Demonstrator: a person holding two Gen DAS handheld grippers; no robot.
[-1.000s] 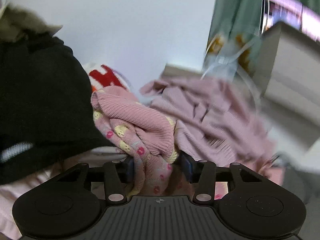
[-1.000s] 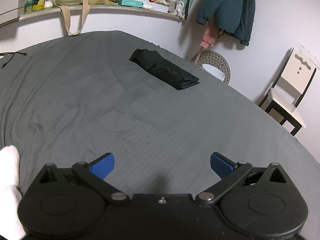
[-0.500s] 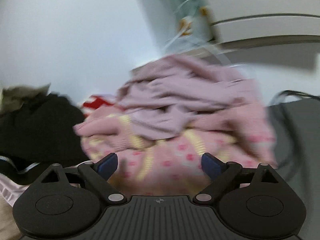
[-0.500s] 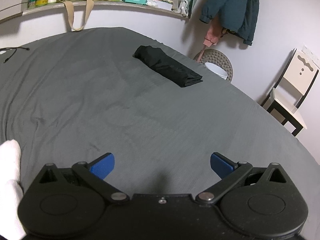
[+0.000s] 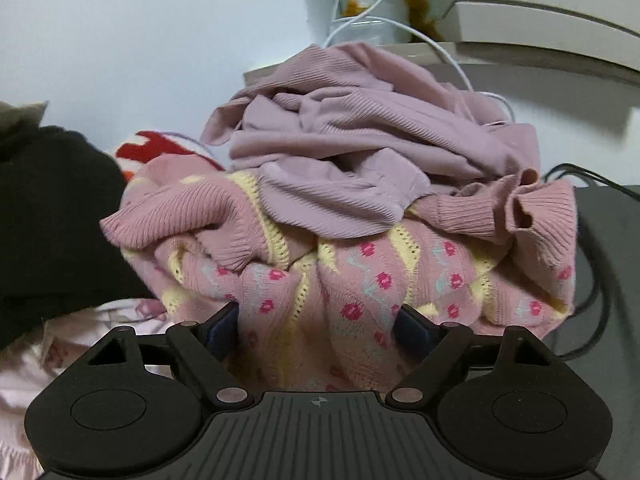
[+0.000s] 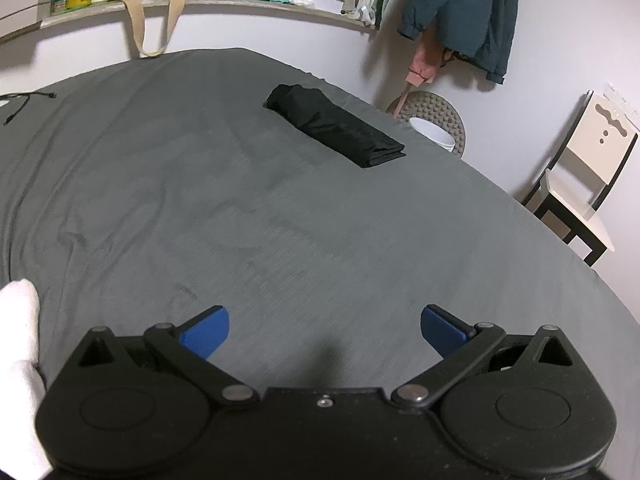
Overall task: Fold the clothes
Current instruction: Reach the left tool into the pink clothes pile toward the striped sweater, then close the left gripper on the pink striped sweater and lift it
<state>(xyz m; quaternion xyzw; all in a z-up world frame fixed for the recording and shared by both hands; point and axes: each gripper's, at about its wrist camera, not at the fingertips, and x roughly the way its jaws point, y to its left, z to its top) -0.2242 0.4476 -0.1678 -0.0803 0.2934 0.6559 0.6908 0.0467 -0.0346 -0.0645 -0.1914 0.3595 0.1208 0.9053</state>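
In the left wrist view a pile of clothes fills the frame. A pink knitted sweater with red flowers and yellow bands (image 5: 360, 280) lies at the front, and a mauve ribbed garment (image 5: 360, 128) is heaped on top of it. My left gripper (image 5: 320, 328) is open and pushed into the sweater, so a fold of knit bulges between its blue pads. My right gripper (image 6: 324, 328) hangs open above the grey bed sheet (image 6: 200, 184) with nothing between its fingers. A folded black garment (image 6: 336, 128) lies farther back on the sheet.
A black garment (image 5: 52, 216) and a pale pink cloth (image 5: 60, 352) lie left of the pile, with a black cable (image 5: 592, 280) on its right. Beyond the bed are a cluttered shelf (image 6: 200, 4), a hanging teal jacket (image 6: 464, 12), a stool (image 6: 436, 116) and a chair (image 6: 592, 176). A white-gloved hand (image 6: 20, 340) is at the left edge.
A second ago my left gripper was shut on a bunch of the pink sweater. It let go, opened wide, and now presses into the sweater lower down. The right gripper drifted slightly forward, still open.
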